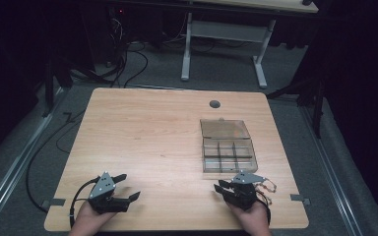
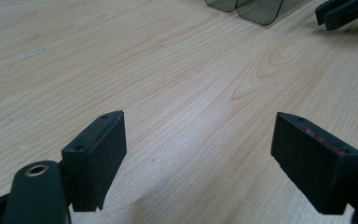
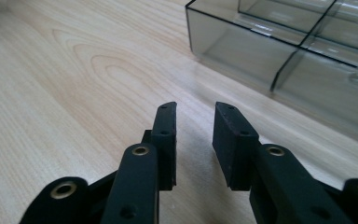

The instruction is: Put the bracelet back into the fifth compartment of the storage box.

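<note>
1. High view: the clear compartment box (image 1: 228, 156) lies on the wooden table (image 1: 147, 142) with its lid (image 1: 225, 129) laid back flat, so every cell is open to reach from above.
2. Just near of the box, the right gripper (image 1: 222, 188) points leftward; its jaws stand a narrow gap apart, holding nothing.
3. Well left of the box, the left gripper (image 1: 128, 187) rests low, jaws wide apart and empty, likely waiting.
</note>
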Demonstrator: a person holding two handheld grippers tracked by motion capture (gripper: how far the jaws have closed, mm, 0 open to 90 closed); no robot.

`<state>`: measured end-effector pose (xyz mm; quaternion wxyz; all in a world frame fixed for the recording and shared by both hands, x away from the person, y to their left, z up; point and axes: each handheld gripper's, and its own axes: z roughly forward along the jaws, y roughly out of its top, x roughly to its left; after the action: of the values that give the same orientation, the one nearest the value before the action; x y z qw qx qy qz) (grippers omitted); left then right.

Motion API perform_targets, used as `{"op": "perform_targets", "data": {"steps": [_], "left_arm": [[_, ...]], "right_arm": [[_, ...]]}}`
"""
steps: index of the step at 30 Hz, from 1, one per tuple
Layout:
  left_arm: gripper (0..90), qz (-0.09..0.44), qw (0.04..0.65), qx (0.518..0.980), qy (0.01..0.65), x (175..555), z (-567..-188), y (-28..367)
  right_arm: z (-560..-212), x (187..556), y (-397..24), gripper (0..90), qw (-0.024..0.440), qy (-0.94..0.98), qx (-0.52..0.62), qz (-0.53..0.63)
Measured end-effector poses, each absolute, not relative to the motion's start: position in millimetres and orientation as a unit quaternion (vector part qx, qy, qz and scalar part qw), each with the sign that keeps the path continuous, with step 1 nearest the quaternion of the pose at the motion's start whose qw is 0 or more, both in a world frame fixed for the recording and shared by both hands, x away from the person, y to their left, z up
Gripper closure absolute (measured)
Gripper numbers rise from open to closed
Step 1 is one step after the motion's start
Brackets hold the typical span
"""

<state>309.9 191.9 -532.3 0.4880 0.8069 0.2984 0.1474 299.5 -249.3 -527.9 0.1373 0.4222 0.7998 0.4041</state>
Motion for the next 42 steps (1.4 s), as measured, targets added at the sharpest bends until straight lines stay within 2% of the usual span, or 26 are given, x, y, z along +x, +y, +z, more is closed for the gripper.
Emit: {"op": "perform_targets", "data": {"steps": [9,24,27,32,42], "left_arm": [[17.6,0.15,0.49,0.802,0.307,309,-531,192],[14.7,0.161,0.469,0.813,0.305,310,-531,192],[14.8,0.159,0.466,0.815,0.306,311,-531,193],[14.2,0.17,0.451,0.824,0.298,312,-533,189],[15.6,0.167,0.467,0.813,0.305,312,-533,191]], "right_arm": [[-512,295,-261,74.0,0.192,0.781,0.446,0.393],[-509,291,-315,77.7,0.213,0.742,0.504,0.387],[-509,288,-327,80.3,0.219,0.735,0.516,0.383],[-509,281,-348,89.9,0.235,0.724,0.538,0.364],[-518,276,-366,90.0,0.239,0.719,0.57,0.319]]}}
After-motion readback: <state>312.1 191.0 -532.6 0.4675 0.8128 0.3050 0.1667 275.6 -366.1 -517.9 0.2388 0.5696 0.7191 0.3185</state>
